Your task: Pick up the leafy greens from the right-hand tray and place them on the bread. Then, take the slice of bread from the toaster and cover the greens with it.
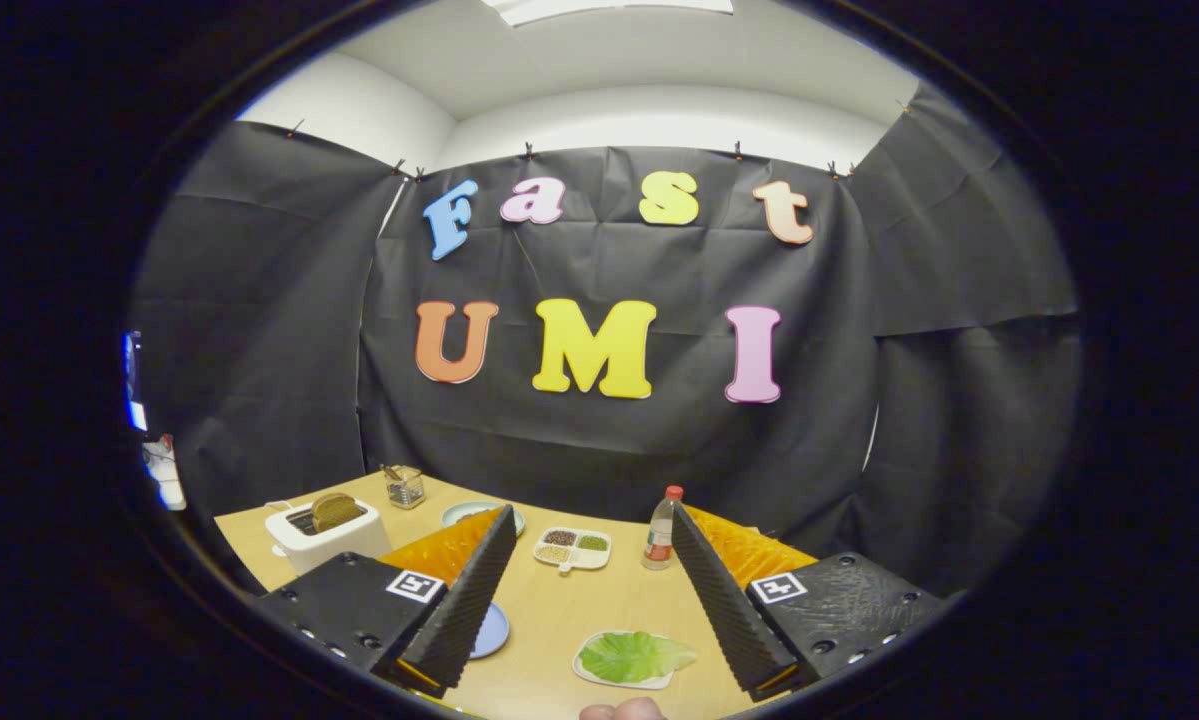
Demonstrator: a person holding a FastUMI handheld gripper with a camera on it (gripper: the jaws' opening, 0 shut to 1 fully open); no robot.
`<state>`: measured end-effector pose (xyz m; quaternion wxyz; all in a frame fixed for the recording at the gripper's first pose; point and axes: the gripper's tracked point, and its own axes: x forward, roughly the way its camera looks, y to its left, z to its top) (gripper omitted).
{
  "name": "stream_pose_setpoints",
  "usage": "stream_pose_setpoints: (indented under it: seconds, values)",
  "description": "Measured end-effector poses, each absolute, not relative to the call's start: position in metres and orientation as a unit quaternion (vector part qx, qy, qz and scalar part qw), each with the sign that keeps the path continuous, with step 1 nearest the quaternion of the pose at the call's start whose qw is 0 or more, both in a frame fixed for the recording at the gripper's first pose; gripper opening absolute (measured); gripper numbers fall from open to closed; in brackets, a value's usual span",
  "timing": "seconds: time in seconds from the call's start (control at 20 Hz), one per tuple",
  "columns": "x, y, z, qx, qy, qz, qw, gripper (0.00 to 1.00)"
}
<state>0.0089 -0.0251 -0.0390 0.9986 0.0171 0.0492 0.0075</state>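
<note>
Fingers (489, 580) of the gripper (594, 590) stand wide apart and hold nothing; the wooden table (559, 620) shows between them.

Target item: the leafy greens (637, 655) lie flat on a small white tray (599, 677), low between the fingers and nearer the right one, clear of both. A blue plate (490, 632) sits partly hidden behind the left finger; whether it carries the bread cannot be told. The white toaster (324, 538) stands beyond the left finger with a bread slice (335, 511) upright in its slot.

Handling, as a judgement: the leaf looks thin, light and limp. It will likely sag and fold when lifted, and may tear or slip under a hard pinch. Take hold at a raised edge or along the thicker central rib, closing gently, and keep the fingers off the tray rim.

Other items, well beyond the fingertips: a divided dish of seeds (572, 548), a plastic bottle (662, 530), a small glass container (404, 486).
</note>
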Motion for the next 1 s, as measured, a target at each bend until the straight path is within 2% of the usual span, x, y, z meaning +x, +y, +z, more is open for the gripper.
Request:
stream_pose_setpoints:
  seconds: [0.5,1.0]
  values:
    - [0.024,-0.039,-0.116,0.0,0.157,0.038,0.987,0.95]
    - [0.059,-0.058,-0.243,-0.01,0.318,0.054,0.947,0.95]
